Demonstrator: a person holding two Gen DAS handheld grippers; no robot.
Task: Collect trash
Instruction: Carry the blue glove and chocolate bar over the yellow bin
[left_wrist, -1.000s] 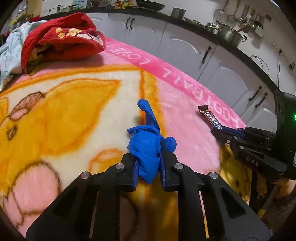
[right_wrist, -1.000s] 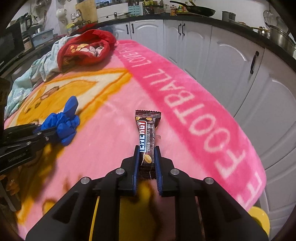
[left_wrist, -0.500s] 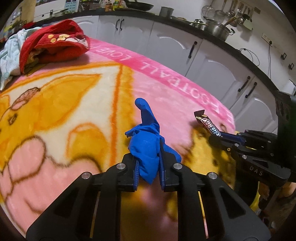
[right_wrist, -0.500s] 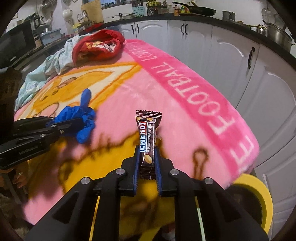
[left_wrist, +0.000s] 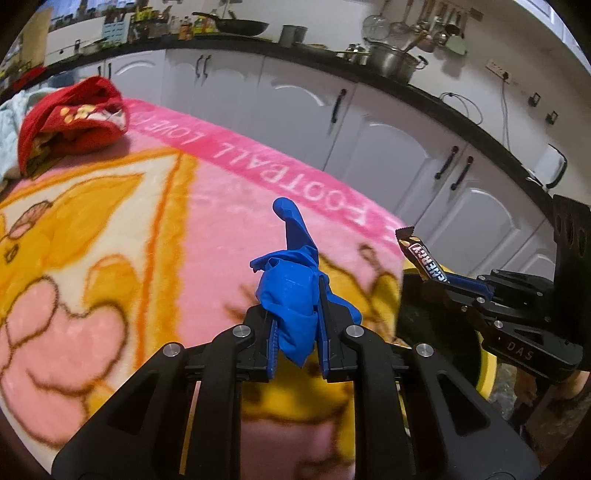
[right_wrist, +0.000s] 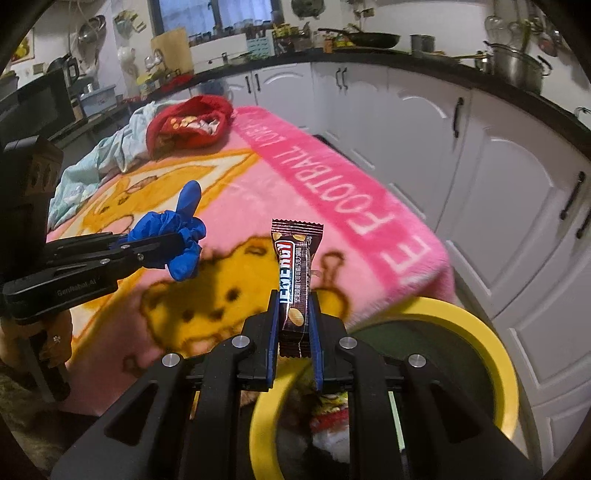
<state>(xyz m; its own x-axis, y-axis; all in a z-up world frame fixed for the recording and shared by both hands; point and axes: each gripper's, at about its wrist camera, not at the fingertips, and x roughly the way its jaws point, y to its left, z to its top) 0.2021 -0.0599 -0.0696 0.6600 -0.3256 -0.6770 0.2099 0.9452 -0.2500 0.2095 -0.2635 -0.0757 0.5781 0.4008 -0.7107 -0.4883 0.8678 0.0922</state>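
Observation:
My left gripper (left_wrist: 297, 332) is shut on a crumpled blue glove (left_wrist: 291, 284), one glove finger sticking up; it hangs above the pink and yellow blanket (left_wrist: 110, 240) near its corner. The same blue glove (right_wrist: 177, 236) shows in the right wrist view at the left gripper's tip. My right gripper (right_wrist: 293, 332) is shut on a brown snack bar wrapper (right_wrist: 295, 266), held upright above the rim of a yellow trash bin (right_wrist: 491, 339). Wrappers lie inside the bin. The snack bar wrapper (left_wrist: 421, 258) also appears at the right of the left wrist view.
A red cloth bundle (left_wrist: 70, 122) and a pale cloth (right_wrist: 99, 158) lie at the blanket's far end. White cabinets (right_wrist: 480, 177) under a dark counter with pots run behind and to the right. The yellow bin (left_wrist: 484, 369) stands off the blanket's corner.
Both grippers have drawn back toward the blanket's near corner, still holding the glove and the wrapper. The yellow bin has come into view under the right gripper.

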